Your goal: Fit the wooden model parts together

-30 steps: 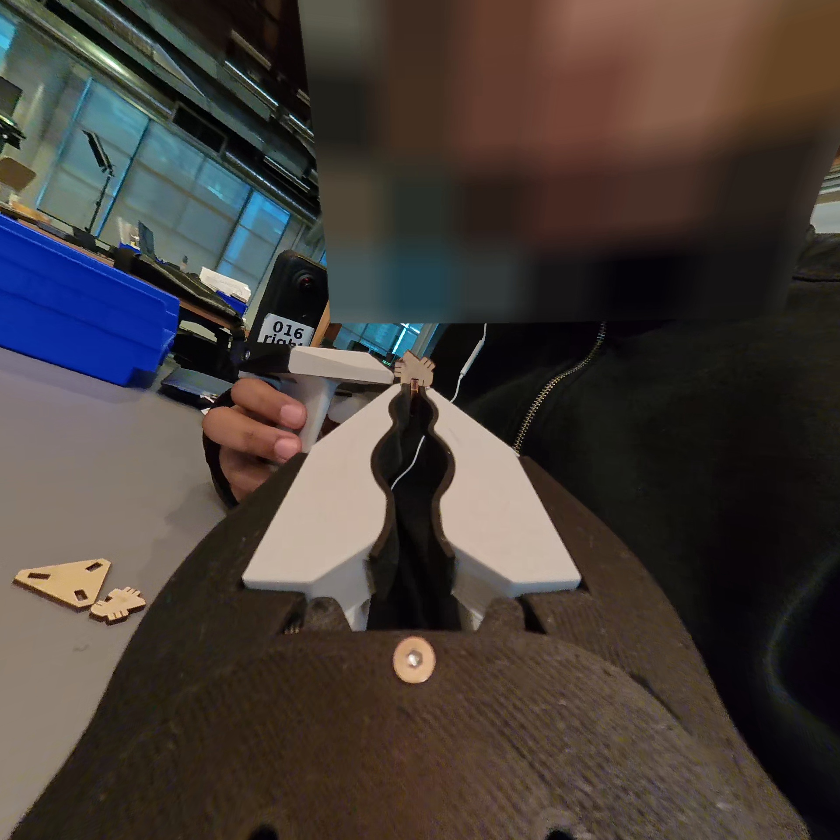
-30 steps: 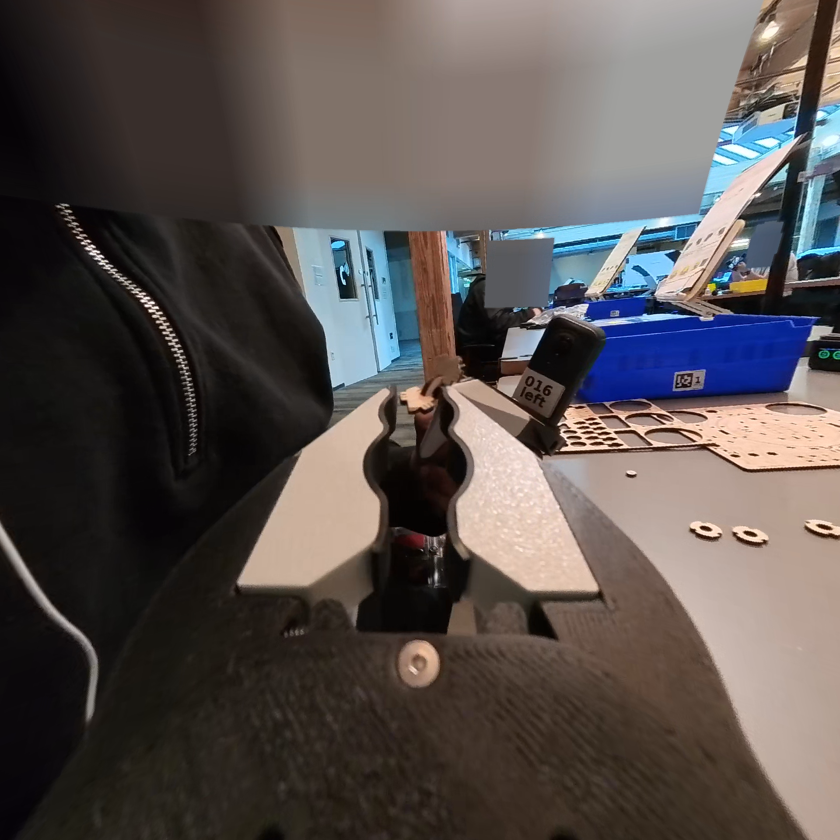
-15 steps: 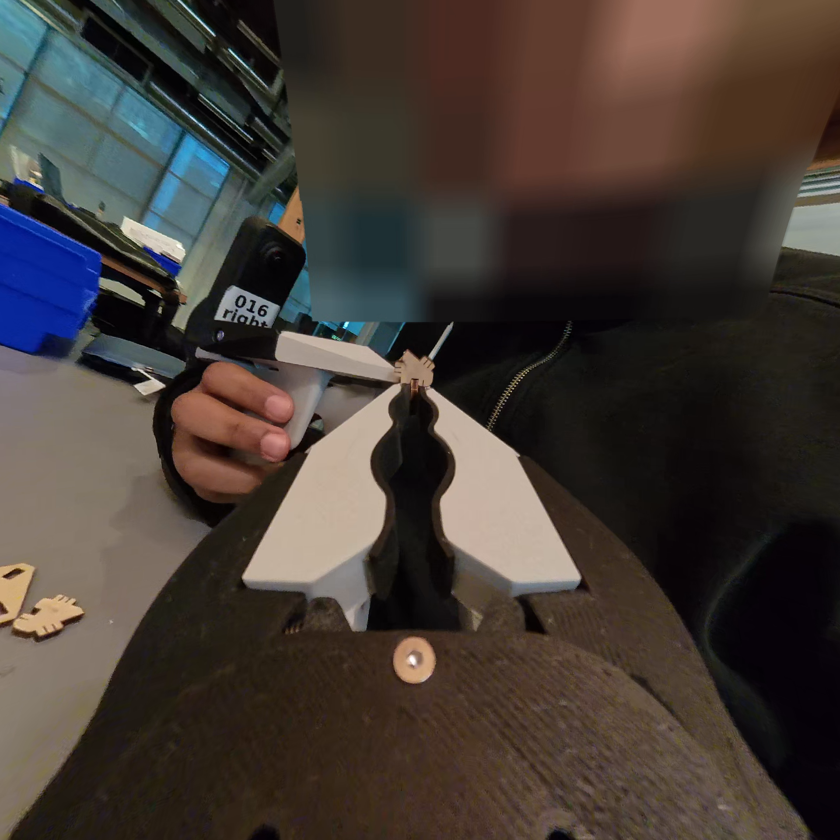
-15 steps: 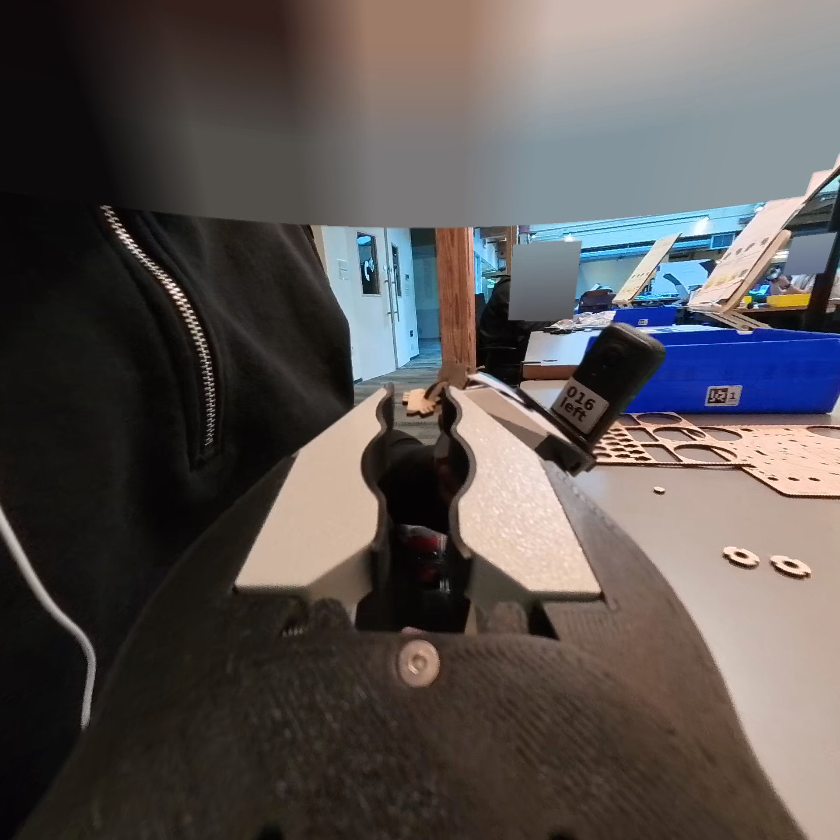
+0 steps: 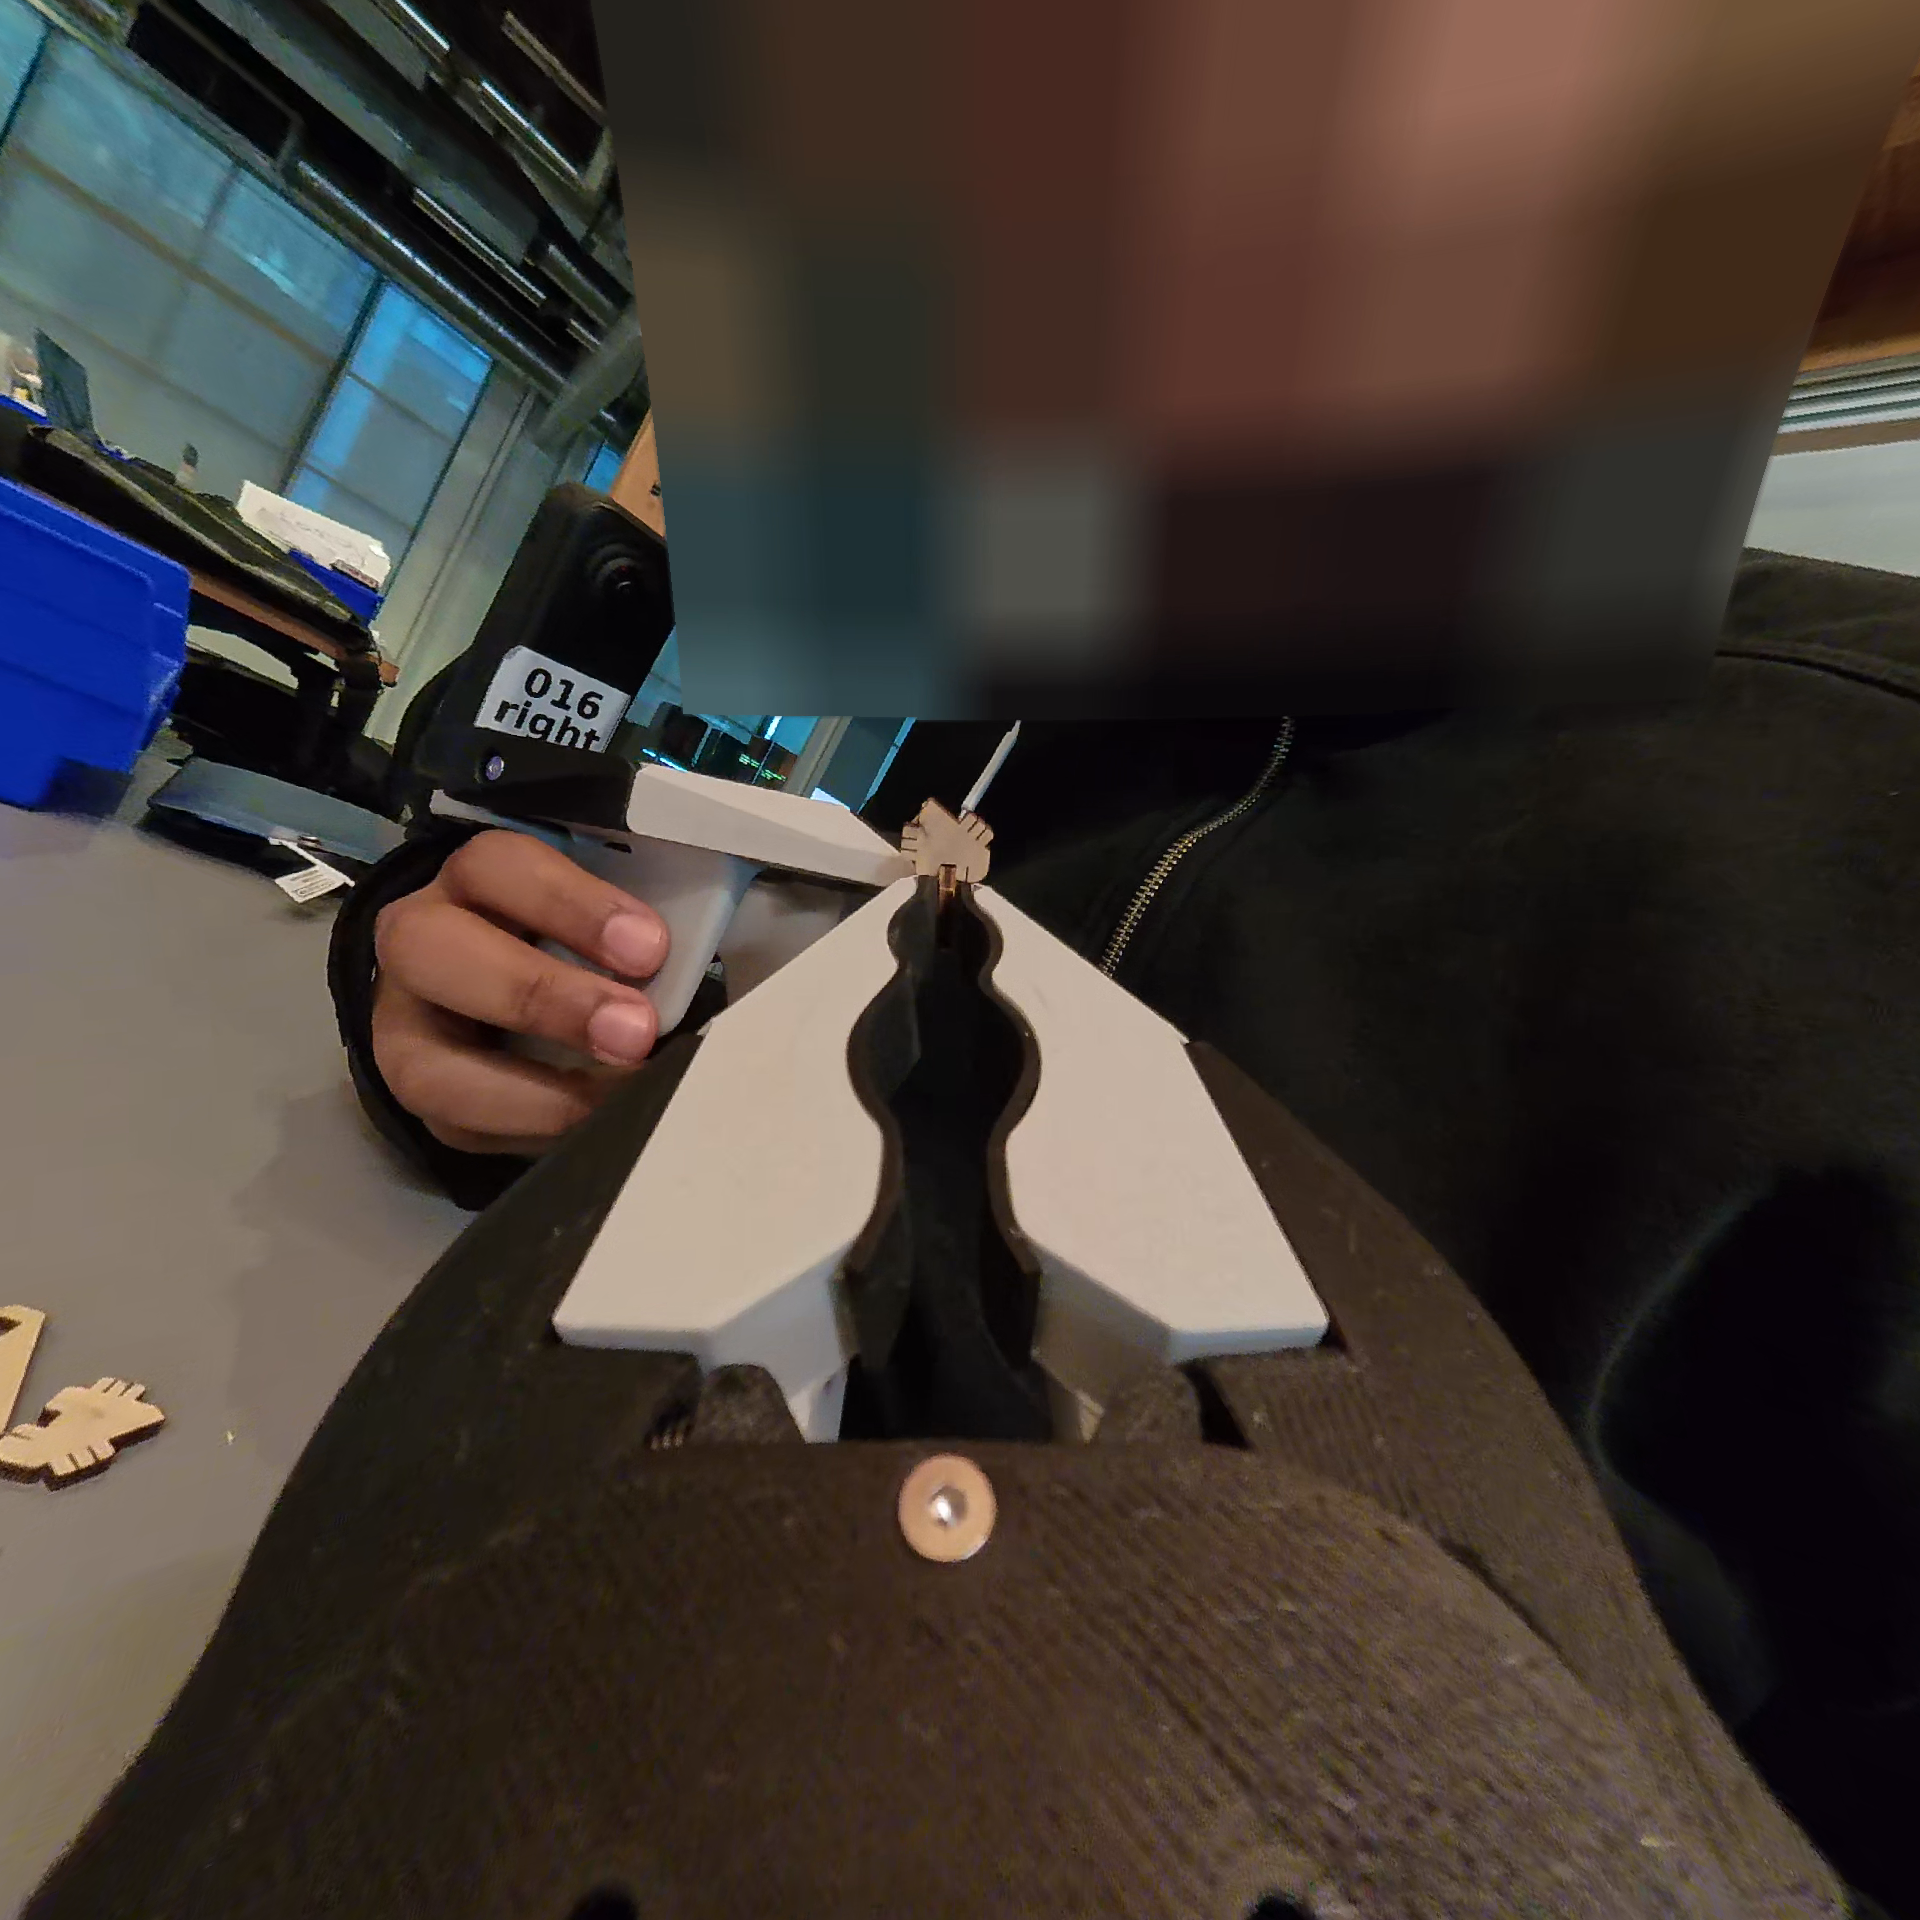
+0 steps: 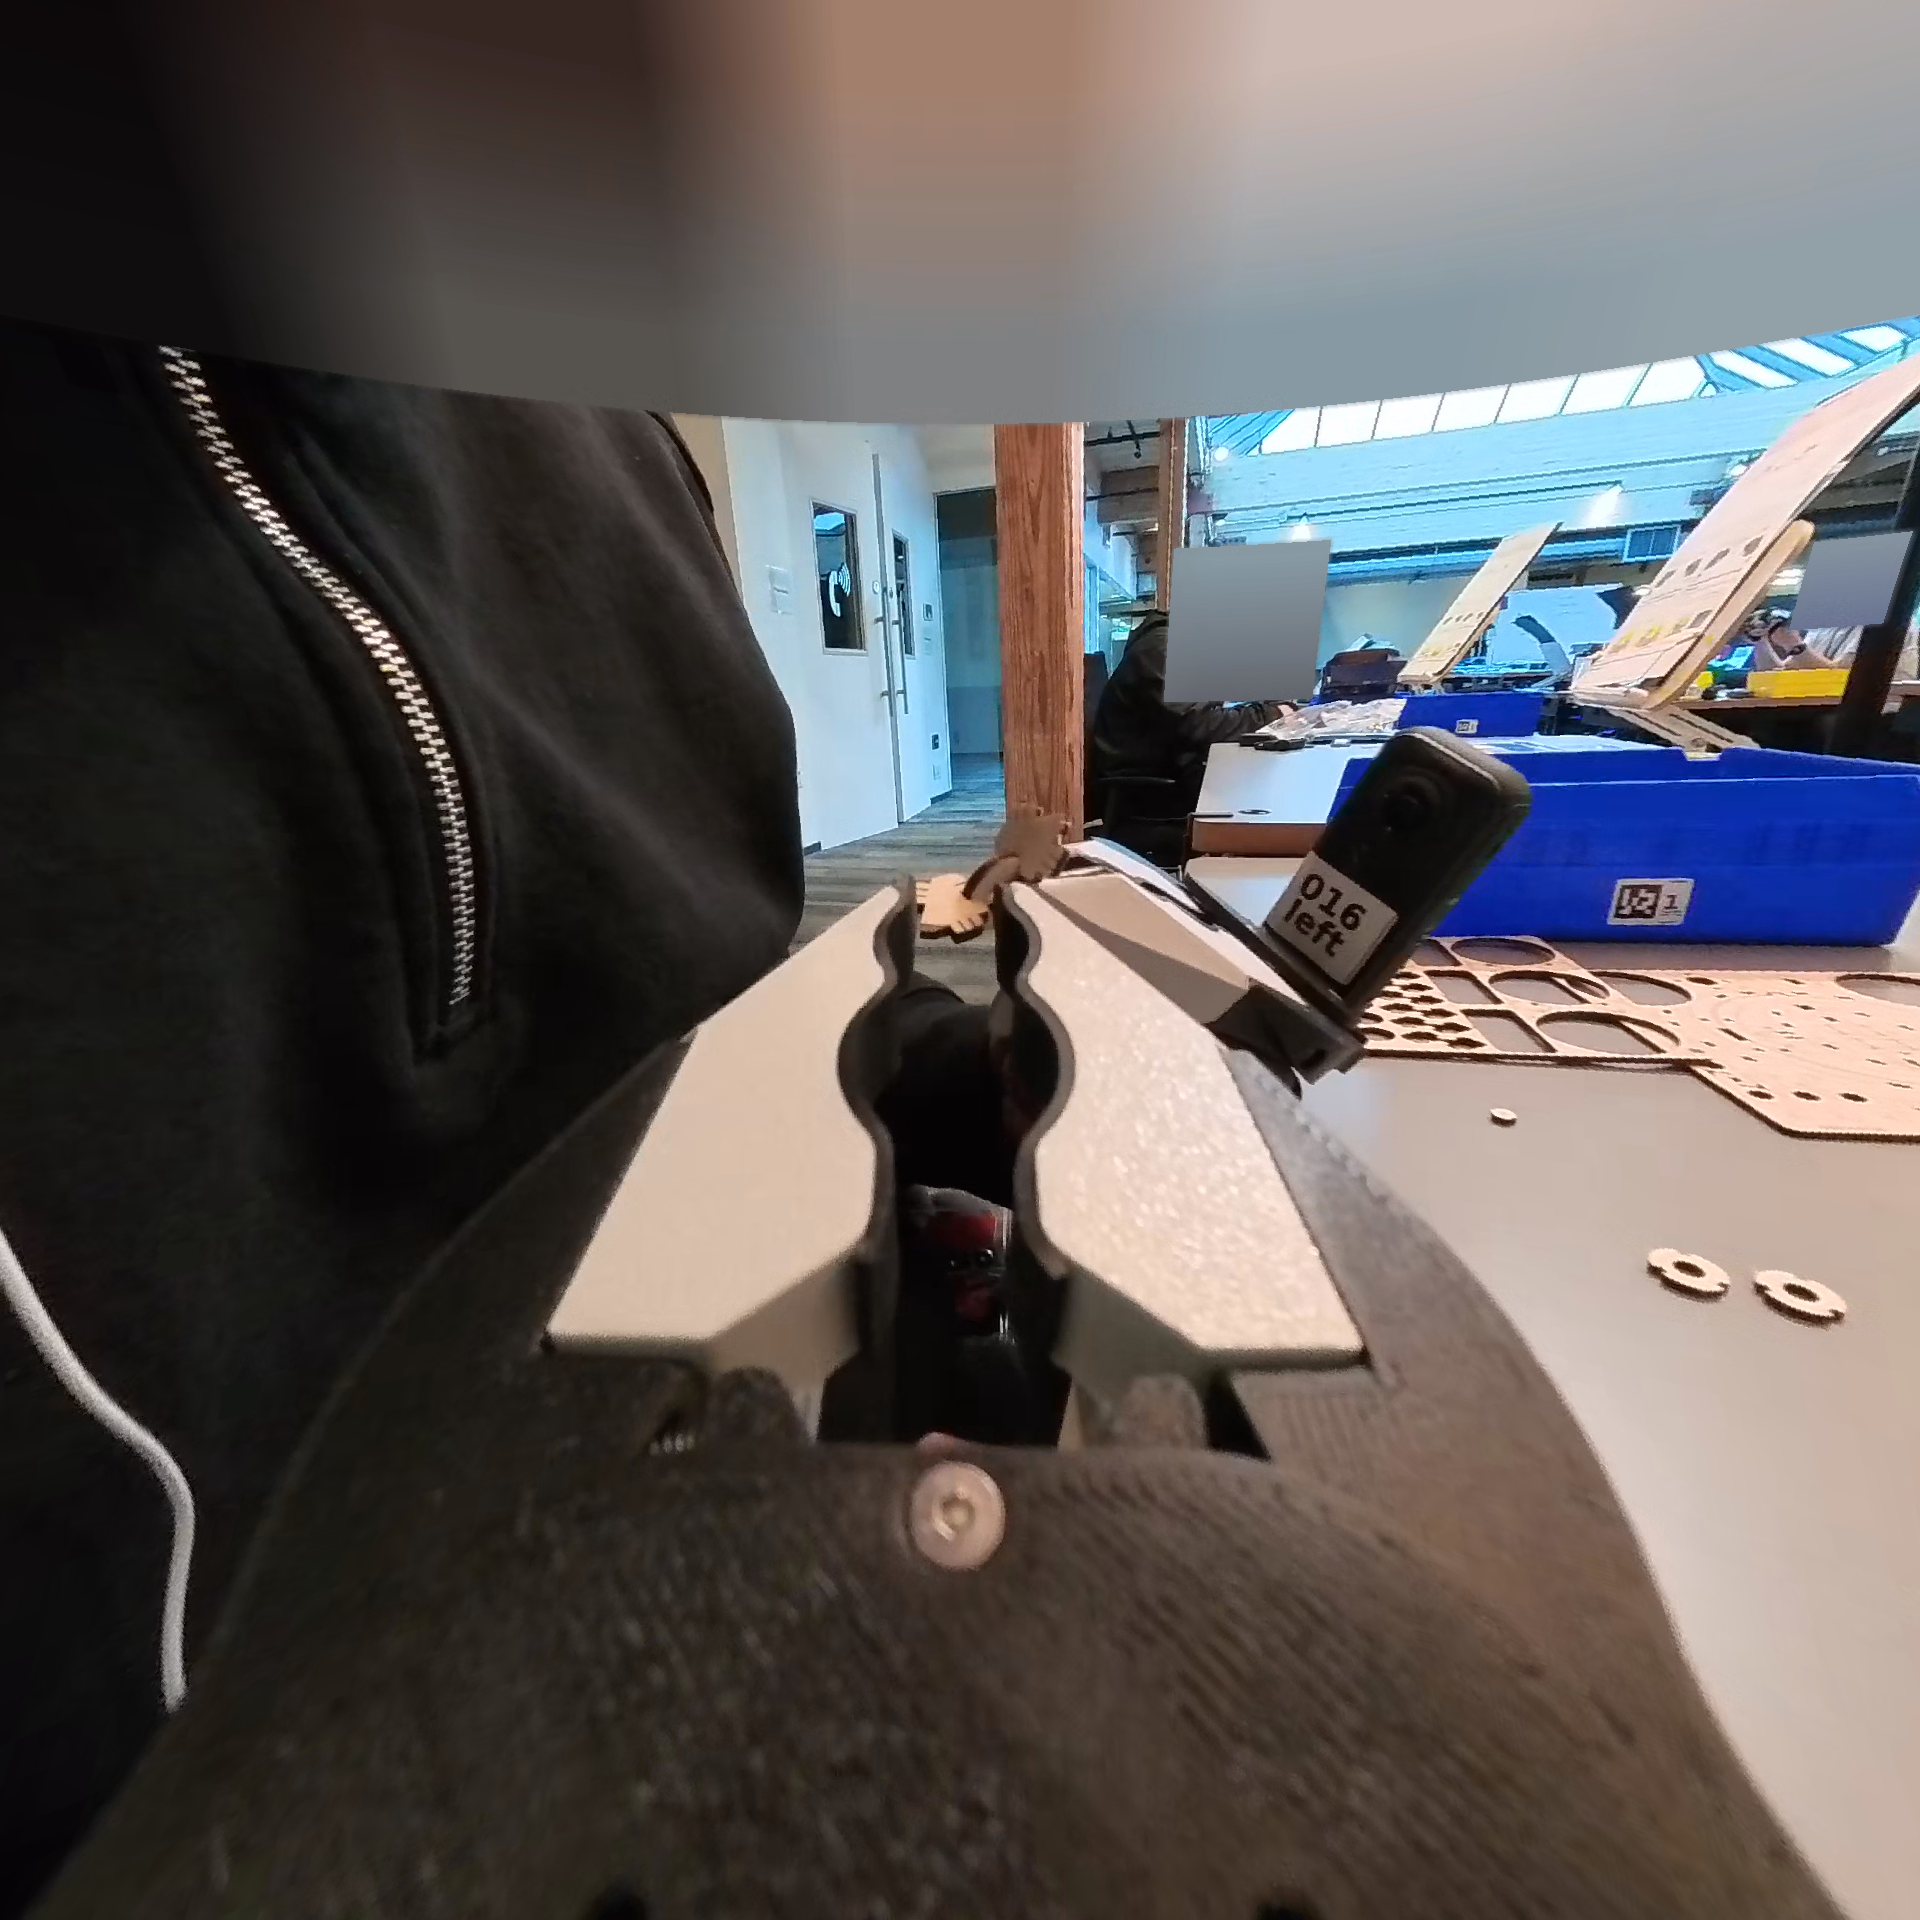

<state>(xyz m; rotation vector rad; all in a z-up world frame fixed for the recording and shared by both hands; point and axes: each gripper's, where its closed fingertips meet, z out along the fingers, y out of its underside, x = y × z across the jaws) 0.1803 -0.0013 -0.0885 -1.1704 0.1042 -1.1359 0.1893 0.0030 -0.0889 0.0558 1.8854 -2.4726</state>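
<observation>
**A:** While both pieces hang above the worktop (image 5: 156,1091), what is different?

**B:** Little. Left fingers (image 5: 810,1039) still pinch a thin piece (image 5: 944,886) edge-on. Right fingers (image 6: 1122,1091) close on a toothed piece (image 6: 951,906) slotted onto it, near the jacket (image 5: 1455,1039).

A small notched plywood connector (image 5: 943,844) stands edge-on, pinched at the left gripper's (image 5: 943,883) closed tips, slotted crosswise into a second notched piece (image 6: 954,906) between the right gripper's (image 6: 956,920) tips.
</observation>
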